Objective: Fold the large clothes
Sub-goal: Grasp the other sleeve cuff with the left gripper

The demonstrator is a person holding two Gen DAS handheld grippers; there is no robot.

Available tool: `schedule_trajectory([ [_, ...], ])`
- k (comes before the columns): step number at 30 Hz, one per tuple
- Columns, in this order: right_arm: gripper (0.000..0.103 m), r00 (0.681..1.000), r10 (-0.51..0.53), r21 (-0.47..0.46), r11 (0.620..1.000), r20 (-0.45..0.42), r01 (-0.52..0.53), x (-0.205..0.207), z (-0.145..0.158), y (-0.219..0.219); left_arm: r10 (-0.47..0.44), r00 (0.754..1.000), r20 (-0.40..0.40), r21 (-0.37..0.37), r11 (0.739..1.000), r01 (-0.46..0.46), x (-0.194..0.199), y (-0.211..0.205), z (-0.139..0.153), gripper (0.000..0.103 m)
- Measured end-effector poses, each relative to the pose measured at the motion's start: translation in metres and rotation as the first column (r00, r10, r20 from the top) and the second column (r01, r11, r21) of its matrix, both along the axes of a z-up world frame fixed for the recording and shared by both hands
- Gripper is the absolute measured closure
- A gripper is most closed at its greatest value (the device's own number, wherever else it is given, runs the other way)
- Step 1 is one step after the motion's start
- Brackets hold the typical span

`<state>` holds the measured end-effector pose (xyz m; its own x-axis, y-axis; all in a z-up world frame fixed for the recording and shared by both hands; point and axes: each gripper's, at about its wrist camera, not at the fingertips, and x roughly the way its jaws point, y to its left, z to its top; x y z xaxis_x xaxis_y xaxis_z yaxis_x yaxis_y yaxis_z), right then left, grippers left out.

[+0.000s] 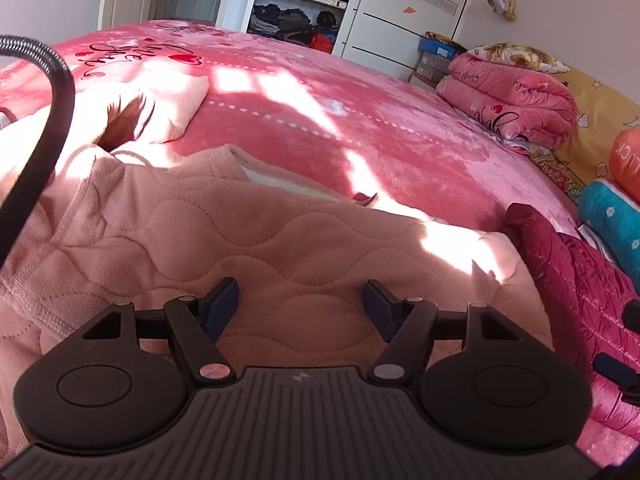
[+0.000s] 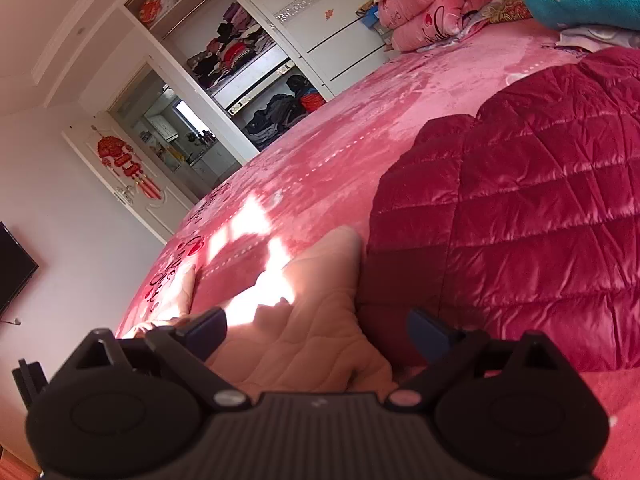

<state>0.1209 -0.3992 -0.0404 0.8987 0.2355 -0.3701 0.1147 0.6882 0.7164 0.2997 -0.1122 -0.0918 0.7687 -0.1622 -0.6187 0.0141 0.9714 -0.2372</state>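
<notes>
The quilted garment (image 1: 248, 236) is lying spread on the bed (image 1: 360, 120), directly before the left gripper (image 1: 300, 304). The padded jacket (image 2: 520, 208) is lying to its right, just beside it (whether the edges are overlapping cannot be told). A folded blanket (image 1: 516, 100) is sitting at the bed's far right, and the wardrobe (image 1: 304, 4) is standing behind the bed.

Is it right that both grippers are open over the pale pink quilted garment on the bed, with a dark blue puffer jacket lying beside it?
Not quite. The puffer jacket is dark red, not blue, as the right wrist view shows. The rest holds: the left gripper and right gripper are open over the pale pink quilted garment on the bed.
</notes>
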Motion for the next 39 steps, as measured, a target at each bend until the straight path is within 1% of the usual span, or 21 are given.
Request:
schedule_trajectory([
  [2, 0.006, 1.0, 0.0, 0.016, 1.0, -0.014, 0.0, 0.001, -0.002, -0.002, -0.003, 1.0, -0.007, 0.015, 1.0, 0.003, 0.001, -0.004, -0.004, 0.02],
  [4, 0.006, 1.0, 0.004, 0.027, 1.0, -0.027, -0.003, 0.003, -0.005, -0.002, -0.012, 1.0, -0.008, 0.025, 1.0, 0.012, 0.003, -0.006, -0.004, 0.017],
  [6, 0.005, 0.999, 0.011, 0.032, 0.999, -0.038, -0.01, 0.005, -0.006, -0.002, -0.027, 1.0, -0.007, 0.042, 0.999, 0.027, 0.006, -0.008, -0.006, 0.011],
  [8, 0.005, 0.999, 0.018, 0.03, 0.999, -0.044, -0.017, 0.007, -0.007, -0.001, -0.038, 0.999, -0.001, 0.057, 0.998, 0.038, -0.001, -0.007, -0.005, 0.008],
  [10, 0.005, 0.999, 0.028, 0.026, 0.999, -0.046, -0.026, 0.006, -0.008, 0.001, -0.041, 0.999, 0.003, 0.057, 0.998, 0.041, -0.006, -0.007, -0.001, 0.008],
  [12, 0.005, 0.998, 0.033, 0.021, 0.999, -0.046, -0.032, 0.006, -0.008, 0.002, -0.049, 0.999, 0.01, 0.036, 0.998, 0.048, -0.011, -0.005, 0.008, 0.01],
  [13, 0.005, 0.998, 0.035, 0.02, 0.999, -0.046, -0.034, 0.007, -0.009, 0.002, -0.059, 0.998, 0.019, 0.013, 0.998, 0.059, -0.015, -0.003, 0.014, 0.01],
  [15, 0.005, 0.998, 0.035, 0.025, 0.999, -0.046, -0.034, 0.006, -0.01, 0.001, -0.077, 0.996, 0.036, 0.002, 0.997, 0.077, -0.023, 0.0, 0.029, 0.01],
  [18, 0.004, 0.998, 0.03, 0.033, 0.999, -0.058, -0.028, 0.007, -0.013, -0.001, -0.11, 0.991, 0.077, -0.01, 0.994, 0.111, -0.034, 0.01, 0.057, 0.005],
  [20, 0.004, 0.997, 0.032, 0.045, 0.999, -0.067, -0.029, 0.009, -0.016, -0.001, -0.116, 0.988, 0.106, -0.008, 0.993, 0.117, -0.036, 0.023, 0.076, 0.003],
  [23, 0.005, 0.996, 0.036, 0.048, 0.998, -0.076, -0.032, 0.01, -0.019, 0.0, -0.076, 0.988, 0.136, 0.011, 0.997, 0.076, -0.028, 0.051, 0.097, 0.002],
  [24, 0.005, 0.996, 0.038, 0.048, 0.998, -0.077, -0.035, 0.011, -0.019, 0.001, -0.052, 0.988, 0.143, 0.018, 0.999, 0.05, -0.022, 0.062, 0.102, 0.002],
  [26, 0.005, 0.996, 0.047, 0.044, 0.998, -0.079, -0.043, 0.014, -0.021, 0.004, 0.008, 0.988, 0.152, 0.059, 0.998, -0.017, -0.002, 0.087, 0.108, 0.001],
  [28, 0.005, 0.995, 0.055, 0.03, 0.998, -0.078, -0.052, 0.016, -0.022, 0.007, 0.055, 0.989, 0.137, 0.076, 0.995, -0.066, 0.022, 0.11, 0.109, 0.001],
  [30, 0.005, 0.995, 0.063, 0.012, 0.998, -0.079, -0.062, 0.017, -0.022, 0.01, 0.096, 0.99, 0.106, 0.078, 0.991, -0.105, 0.046, 0.132, 0.105, 0.001],
  [32, 0.004, 0.994, 0.076, -0.006, 0.997, -0.082, -0.076, 0.019, -0.024, 0.015, 0.145, 0.987, 0.07, 0.046, 0.988, -0.148, 0.071, 0.155, 0.097, 0.002],
  [33, 0.005, 0.993, 0.081, -0.017, 0.996, -0.084, -0.083, 0.021, -0.025, 0.018, 0.155, 0.986, 0.055, 0.029, 0.987, -0.157, 0.08, 0.163, 0.093, 0.002],
  [35, 0.005, 0.992, 0.086, -0.038, 0.995, -0.091, -0.09, 0.022, -0.027, 0.022, 0.166, 0.986, 0.002, -0.003, 0.986, -0.166, 0.104, 0.179, 0.081, 0.002],
  [37, 0.005, 0.991, 0.091, -0.051, 0.994, -0.098, -0.096, 0.024, -0.031, 0.024, 0.199, 0.978, -0.057, -0.022, 0.979, -0.201, 0.121, 0.195, 0.065, 0.003],
  [39, 0.005, 0.989, 0.101, -0.056, 0.993, -0.112, -0.107, 0.027, -0.035, 0.028, 0.207, 0.973, -0.104, -0.038, 0.976, -0.212, 0.136, 0.202, 0.051, 0.007],
])
